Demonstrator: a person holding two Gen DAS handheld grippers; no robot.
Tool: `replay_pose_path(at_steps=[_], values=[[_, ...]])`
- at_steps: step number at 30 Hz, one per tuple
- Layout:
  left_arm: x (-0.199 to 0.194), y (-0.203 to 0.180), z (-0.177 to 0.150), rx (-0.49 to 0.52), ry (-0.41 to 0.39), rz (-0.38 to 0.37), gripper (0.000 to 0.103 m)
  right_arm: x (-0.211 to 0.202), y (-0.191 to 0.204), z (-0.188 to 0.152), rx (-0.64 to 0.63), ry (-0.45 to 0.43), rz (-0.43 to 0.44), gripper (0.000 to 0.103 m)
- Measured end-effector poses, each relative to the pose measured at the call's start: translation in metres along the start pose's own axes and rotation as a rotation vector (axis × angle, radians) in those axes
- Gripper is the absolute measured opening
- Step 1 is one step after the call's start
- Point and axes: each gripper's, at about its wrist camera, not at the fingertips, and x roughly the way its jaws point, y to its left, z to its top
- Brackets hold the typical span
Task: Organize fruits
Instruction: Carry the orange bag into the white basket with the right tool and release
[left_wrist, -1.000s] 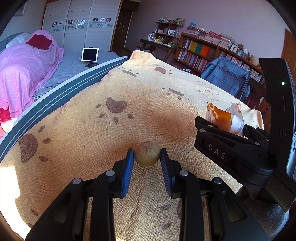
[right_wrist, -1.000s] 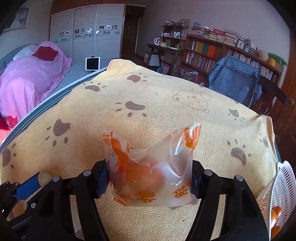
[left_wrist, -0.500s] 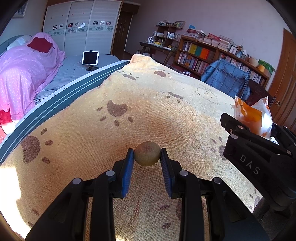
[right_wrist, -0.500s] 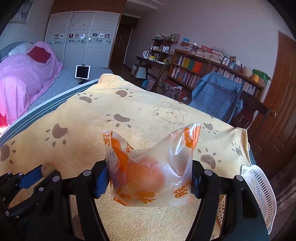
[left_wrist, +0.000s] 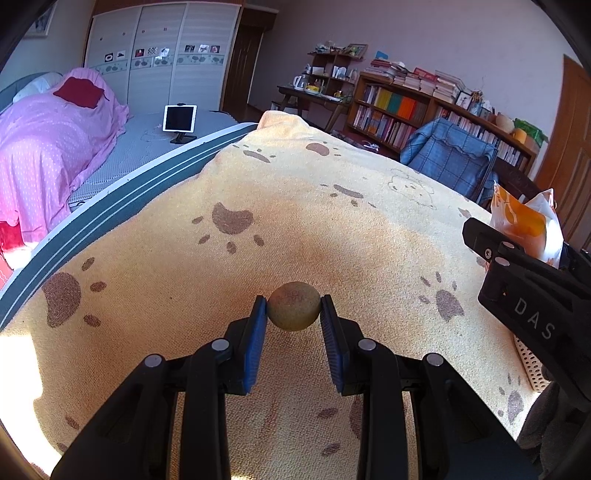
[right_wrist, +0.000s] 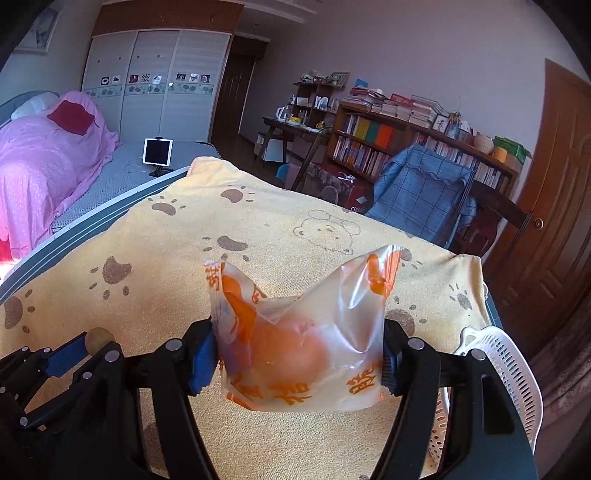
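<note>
My left gripper (left_wrist: 293, 314) is shut on a small brown round fruit (left_wrist: 294, 305), a kiwi by its look, held just above the yellow paw-print cloth (left_wrist: 295, 206). Seen from the right wrist, that fruit (right_wrist: 98, 338) and the left gripper (right_wrist: 79, 349) sit low at the left. My right gripper (right_wrist: 297, 363) is shut on a clear bag with orange print (right_wrist: 299, 350) that holds an orange fruit, lifted above the cloth. The left wrist view shows the same bag (left_wrist: 526, 225) at the far right.
A white slotted basket (right_wrist: 513, 373) stands at the cloth's right edge, beside the right gripper; a corner of the basket (left_wrist: 530, 363) shows behind the right gripper body. Beyond the cloth are a bed with pink cover (left_wrist: 48, 155), a blue plaid chair (right_wrist: 421, 199) and bookshelves (right_wrist: 399, 144).
The right gripper with the bag has risen and swung to the right, bringing the white basket into its view. The left gripper and the brown fruit have stayed still.
</note>
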Motion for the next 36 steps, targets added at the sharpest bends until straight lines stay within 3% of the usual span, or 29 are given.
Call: replay_pose_path(at_steps=[21, 27, 36], values=[[-0.007, -0.001, 0.002, 0.009, -0.031, 0.001, 0.030, -0.016, -0.017, 0.002, 0.037, -0.008, -0.006, 0.070], [-0.015, -0.003, 0.003, -0.004, -0.048, -0.022, 0.030, -0.029, -0.054, -0.009, 0.099, -0.005, -0.027, 0.070], [-0.033, -0.024, 0.004, 0.031, -0.069, -0.042, 0.030, -0.046, -0.147, -0.038, 0.274, 0.030, -0.074, 0.070]])
